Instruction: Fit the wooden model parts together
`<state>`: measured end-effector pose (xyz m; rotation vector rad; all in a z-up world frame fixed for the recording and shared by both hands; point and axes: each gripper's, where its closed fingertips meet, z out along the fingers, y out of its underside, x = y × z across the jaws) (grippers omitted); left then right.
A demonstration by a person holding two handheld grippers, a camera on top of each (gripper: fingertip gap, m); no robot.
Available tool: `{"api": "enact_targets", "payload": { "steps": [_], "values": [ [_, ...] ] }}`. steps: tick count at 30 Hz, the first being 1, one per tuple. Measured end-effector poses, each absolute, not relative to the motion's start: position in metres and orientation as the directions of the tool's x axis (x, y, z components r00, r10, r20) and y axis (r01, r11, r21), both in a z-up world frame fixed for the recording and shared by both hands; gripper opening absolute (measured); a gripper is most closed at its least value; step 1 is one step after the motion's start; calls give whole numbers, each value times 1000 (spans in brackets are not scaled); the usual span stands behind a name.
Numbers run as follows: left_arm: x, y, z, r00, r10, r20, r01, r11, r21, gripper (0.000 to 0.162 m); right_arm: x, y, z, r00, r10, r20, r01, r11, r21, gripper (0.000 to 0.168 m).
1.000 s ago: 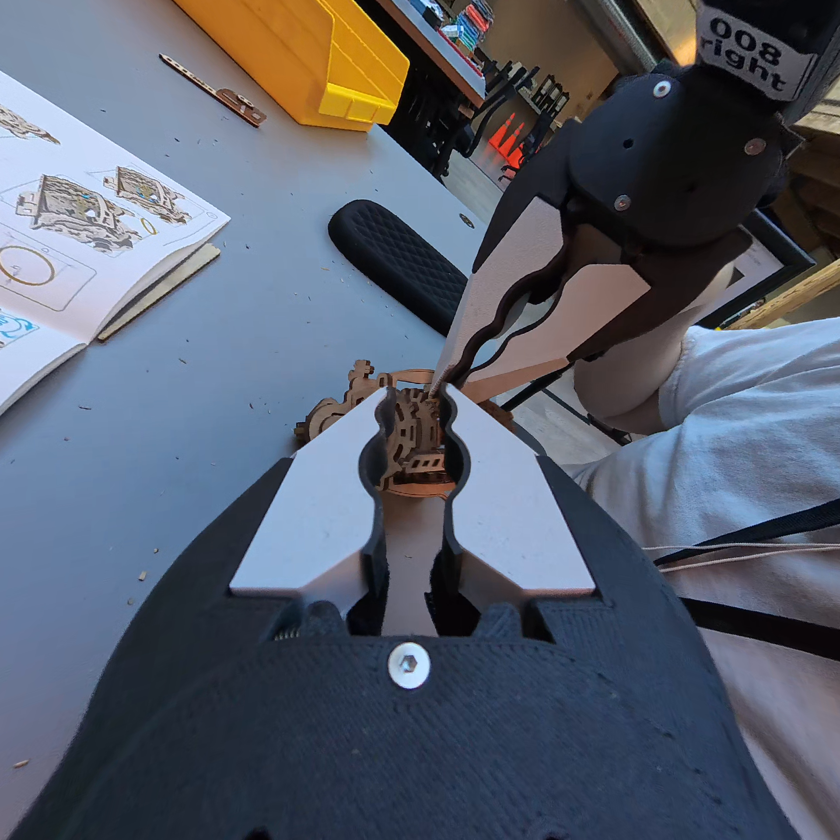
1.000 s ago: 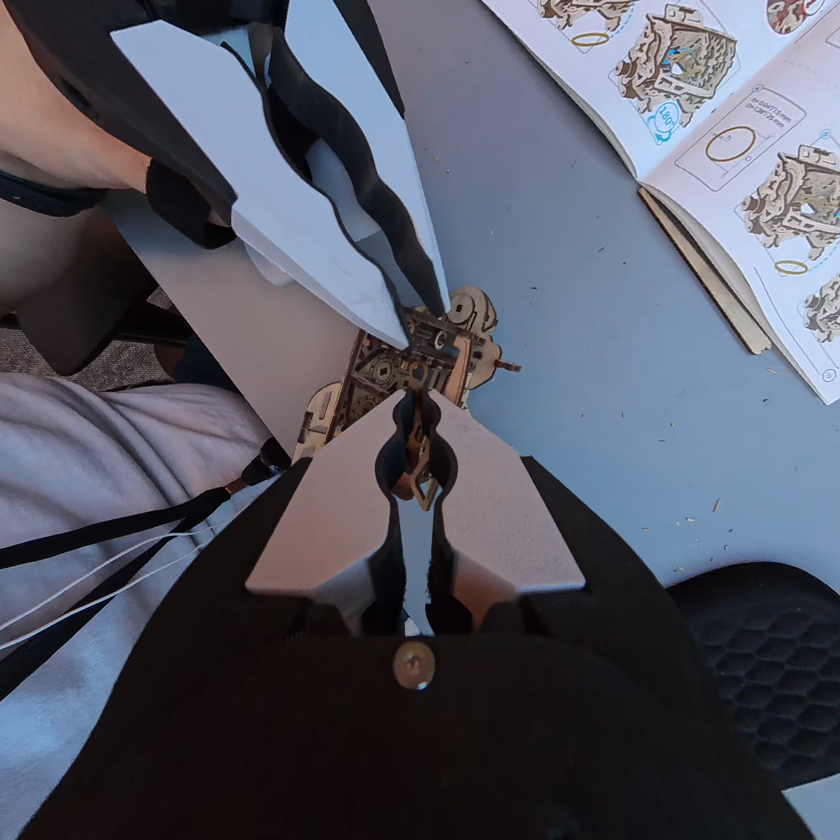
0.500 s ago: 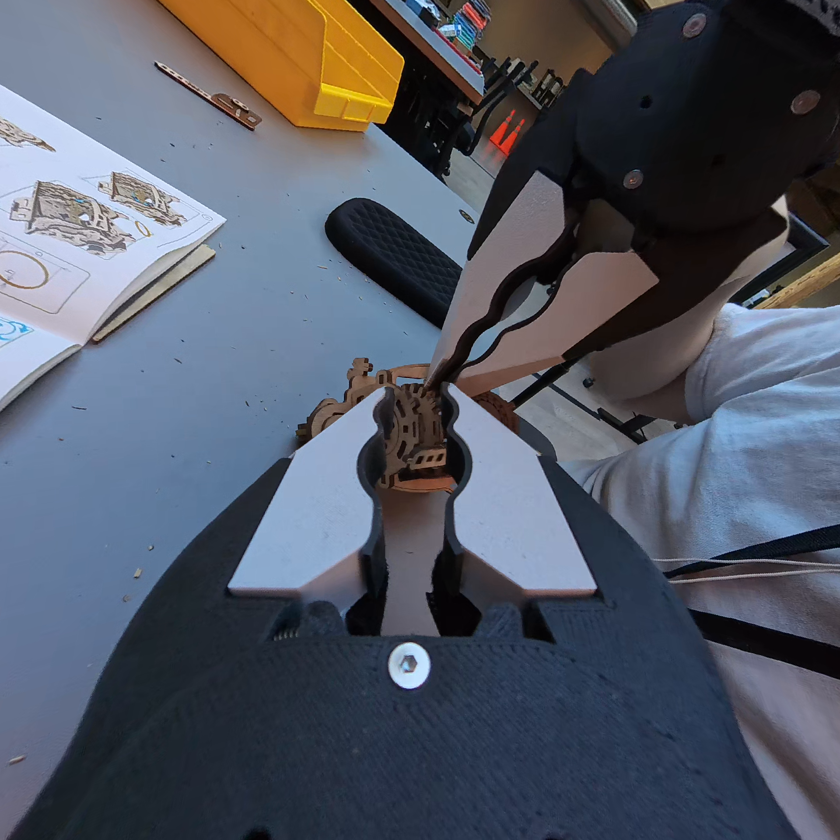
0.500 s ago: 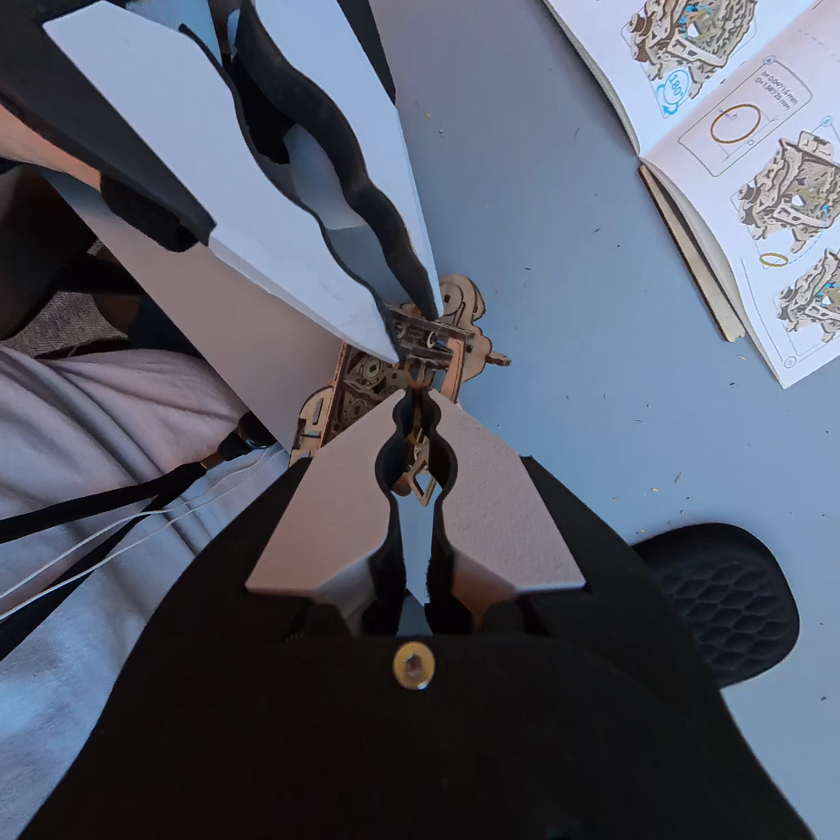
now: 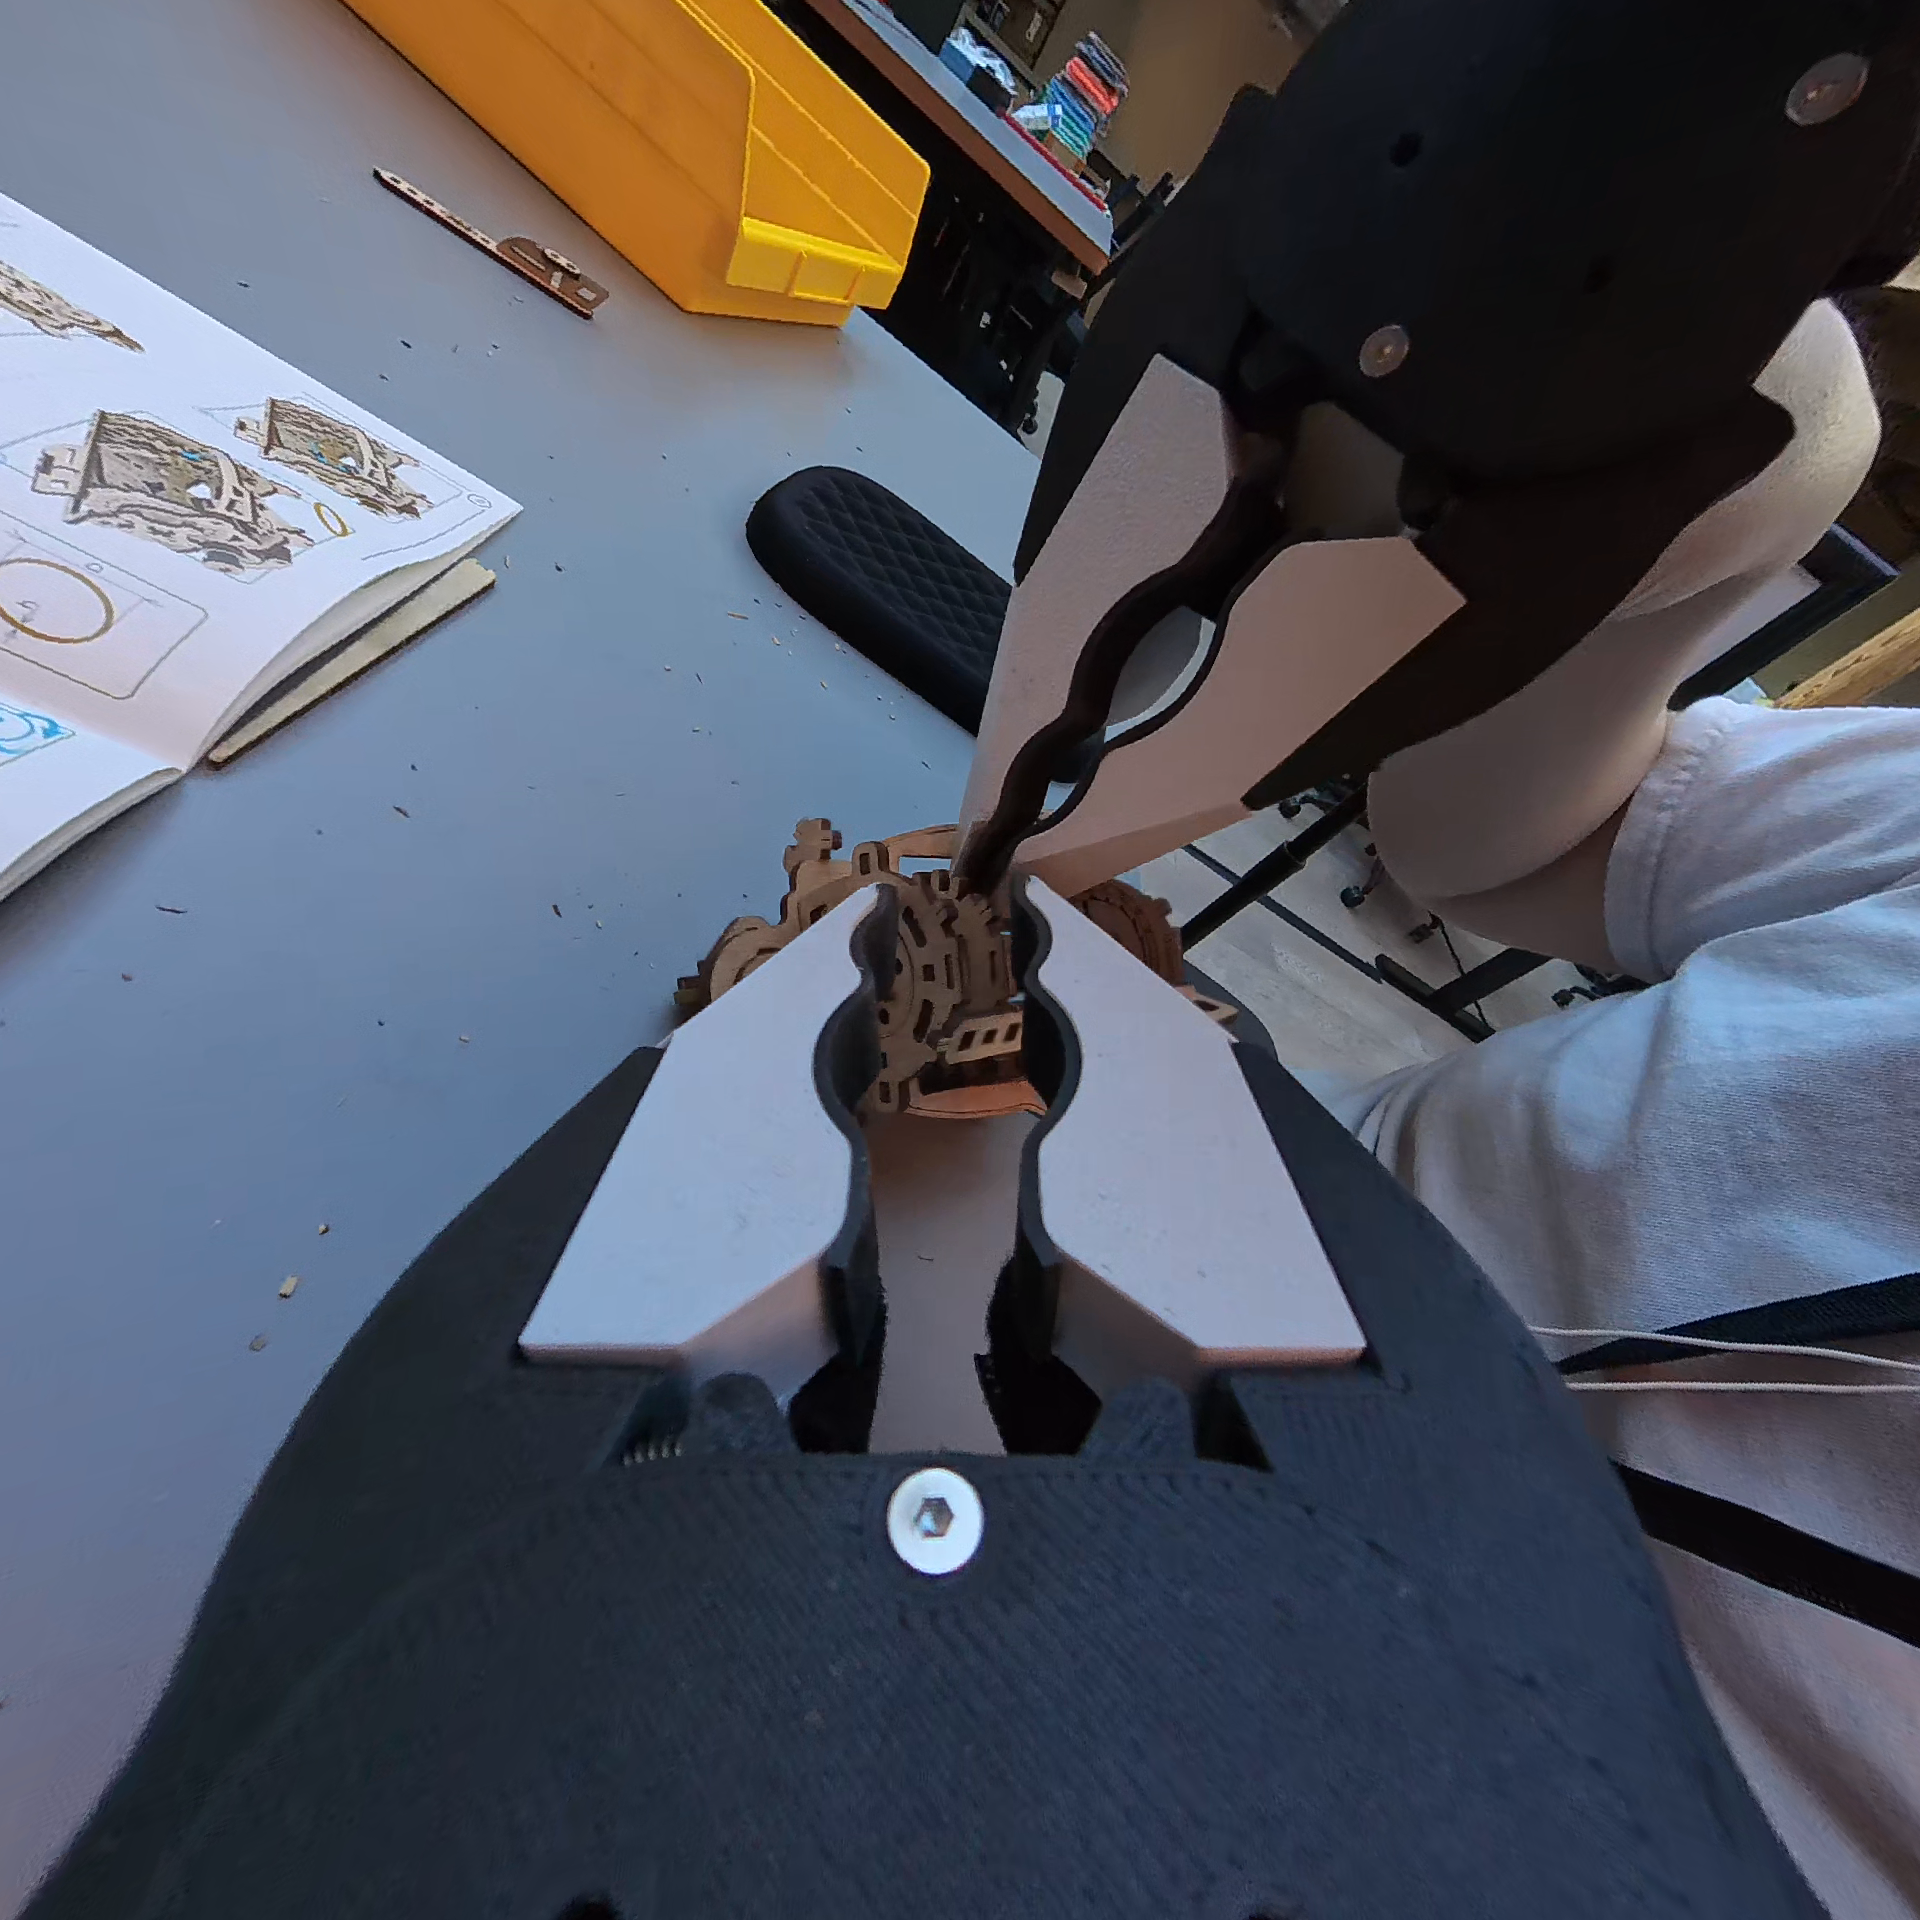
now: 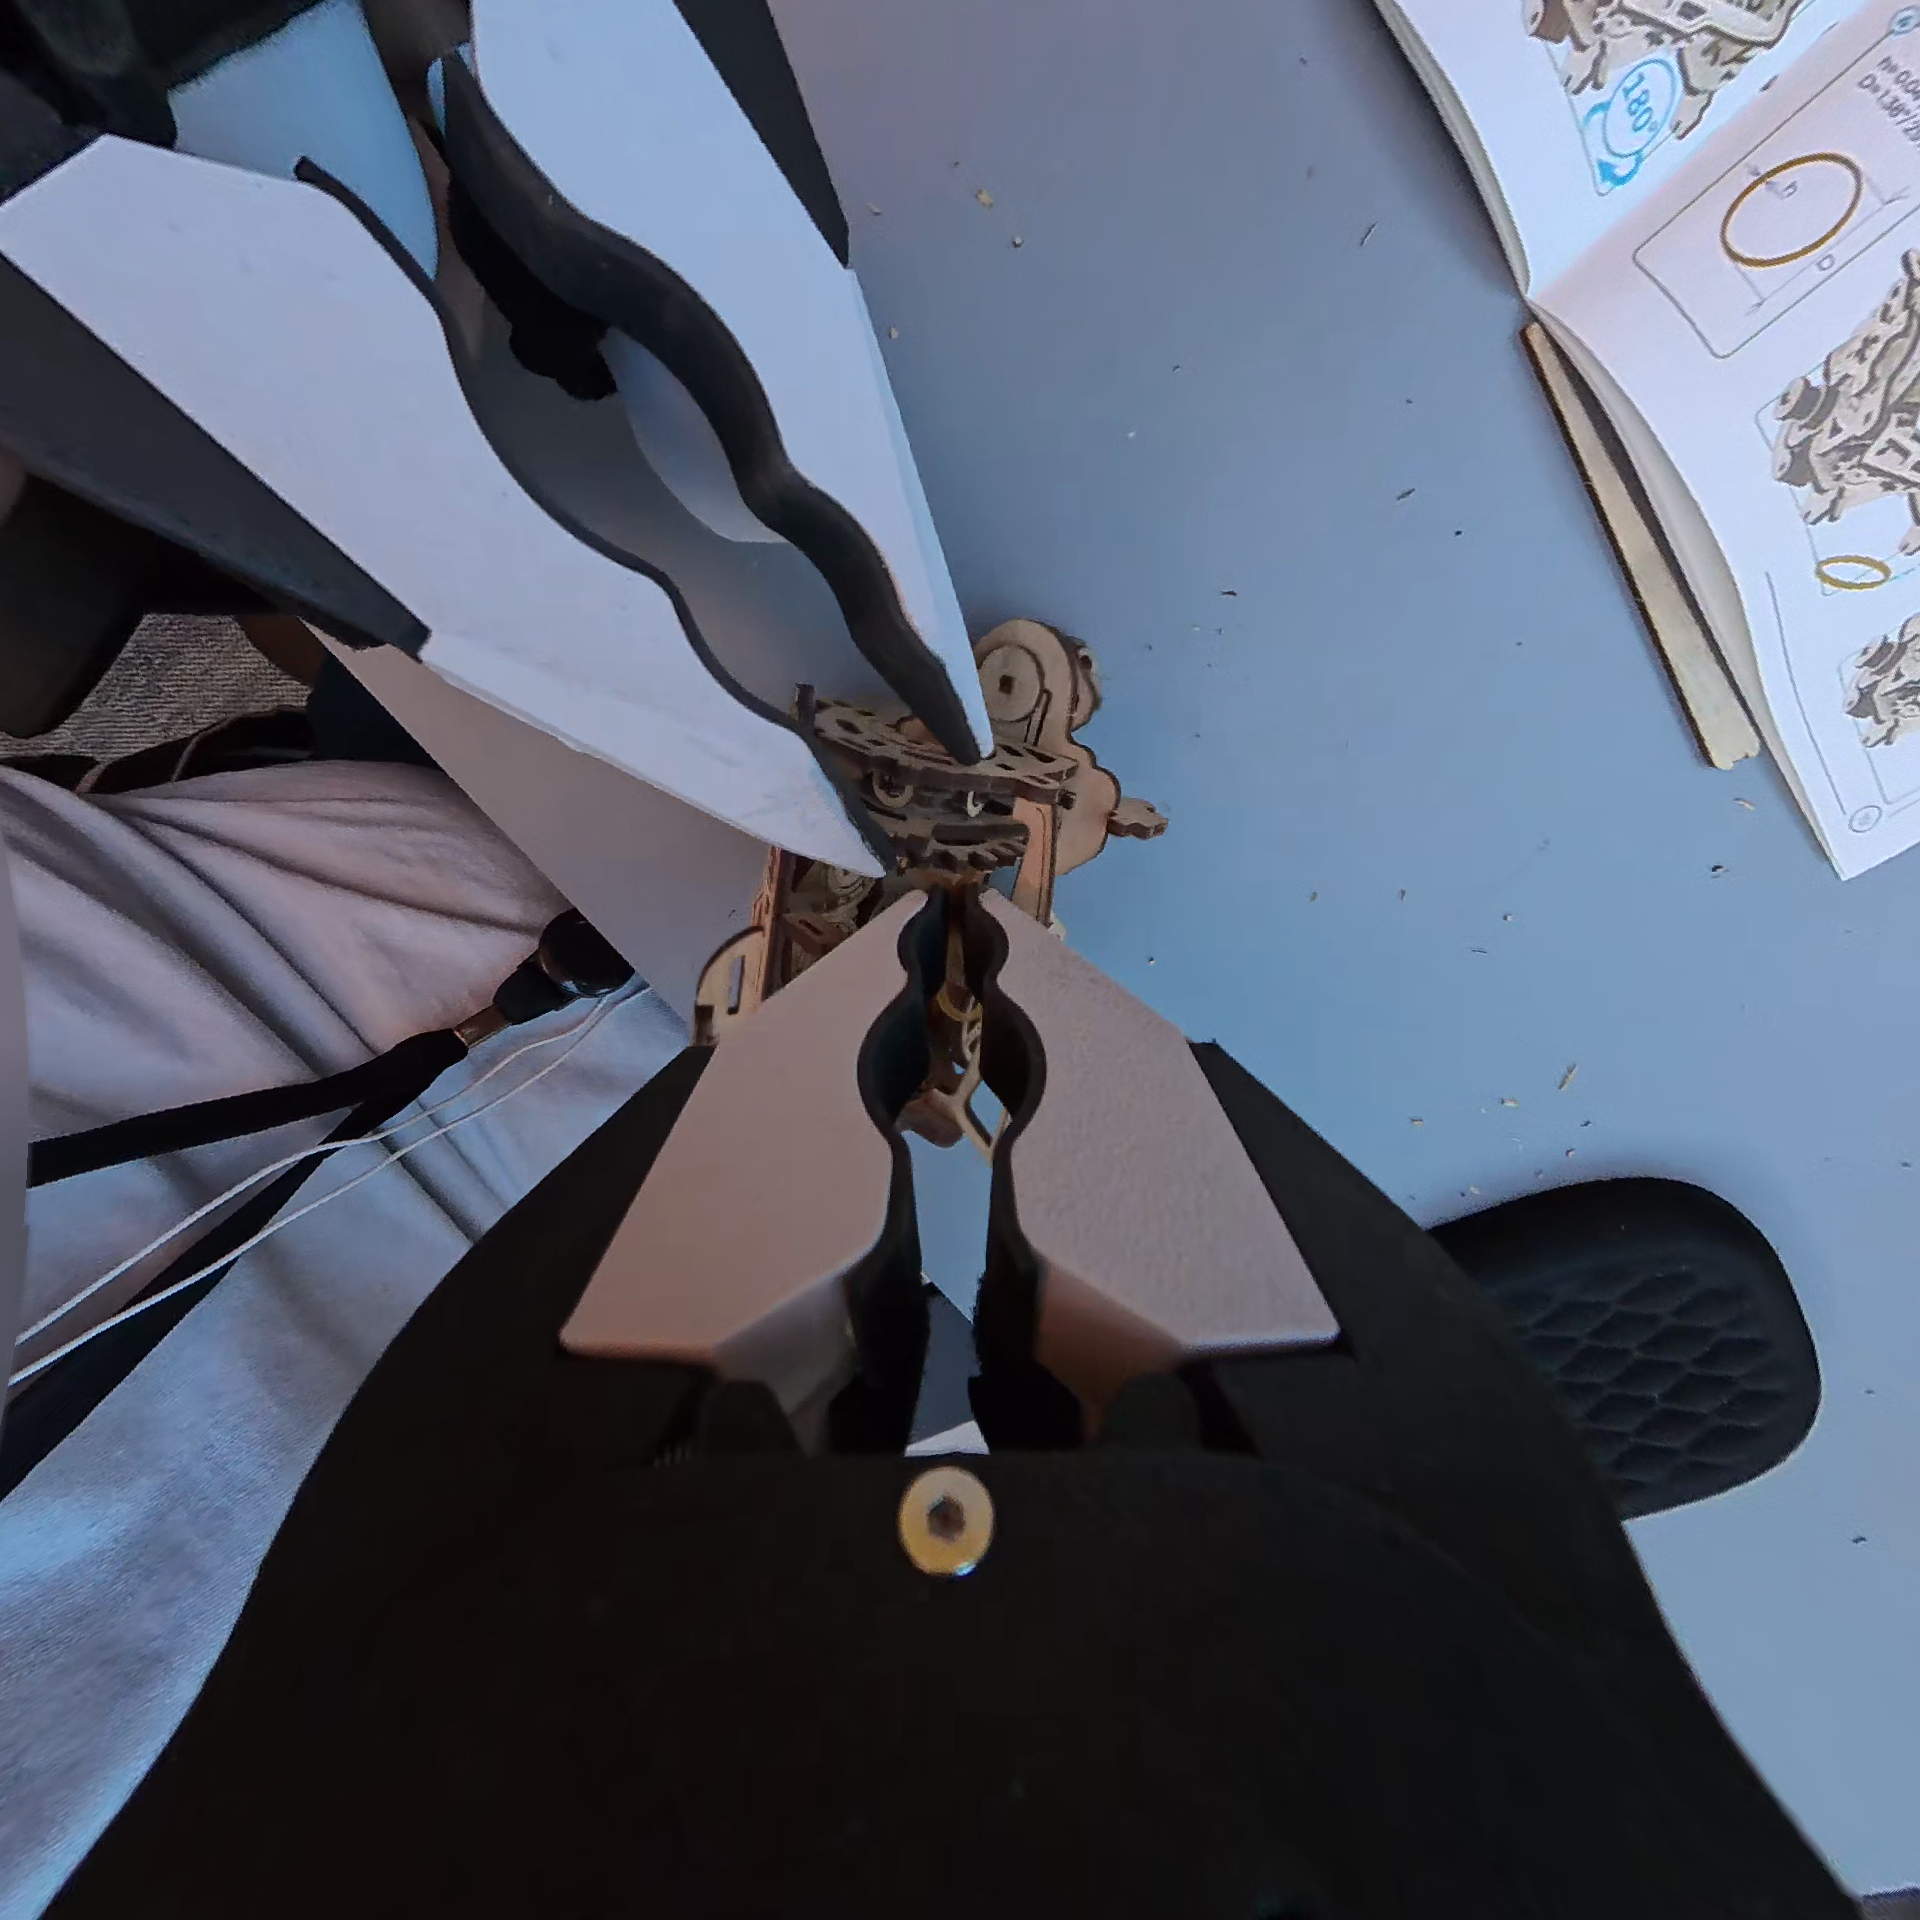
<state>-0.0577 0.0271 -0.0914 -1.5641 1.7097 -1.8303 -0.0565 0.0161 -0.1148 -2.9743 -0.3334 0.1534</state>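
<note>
A partly built wooden model [image 5: 945, 987] with gears rests at the near edge of the grey table [image 5: 468, 935]. My left gripper [image 5: 951, 894] is shut on its gear section. In the right wrist view the model [image 6: 1039, 717] lies under the left gripper [image 6: 930, 810], which comes in from the upper left. My right gripper [image 6: 951, 902] is shut on a thin wooden part [image 6: 961, 1081], with its tips against the model. In the left wrist view the right gripper [image 5: 982, 868] comes down from the upper right and meets the model's top.
An open instruction booklet [image 5: 208, 520] lies to the left over a thin wooden sheet [image 5: 353, 655]. A yellow bin [image 5: 675, 135] and a wooden strip [image 5: 499, 244] sit farther back. A black padded rest [image 5: 883, 582] lies beyond the model. A person's white sleeve [image 5: 1662, 1039] is at the right.
Both grippers stay shut. The right gripper has tilted and shifted slightly while keeping its part against the model. The model stays held in the left gripper.
</note>
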Motion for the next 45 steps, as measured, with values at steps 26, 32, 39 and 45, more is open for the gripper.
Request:
{"api": "enact_targets", "payload": {
  "steps": [26, 32, 39, 45],
  "values": [
    [-51, 21, -102, -408, -818, 405, -530, -149, -835, 44, -59, 9, -112, 969, 164, -183, 107, -952, -287, 0],
    [-60, 23, -92, -415, -767, 489, -524, -238, -818, 45, -61, 8, -112, 966, 189, -178, 135, -951, -278, 1],
    [-62, 17, -104, -434, -740, 514, -568, -219, -794, 43, -62, 7, -113, 962, 203, -182, 154, -956, -252, 1],
    [-63, 15, -103, -459, -715, 528, -558, -231, -797, 39, -64, 8, -115, 956, 202, -213, 154, -963, -221, 1]
  ]
}}
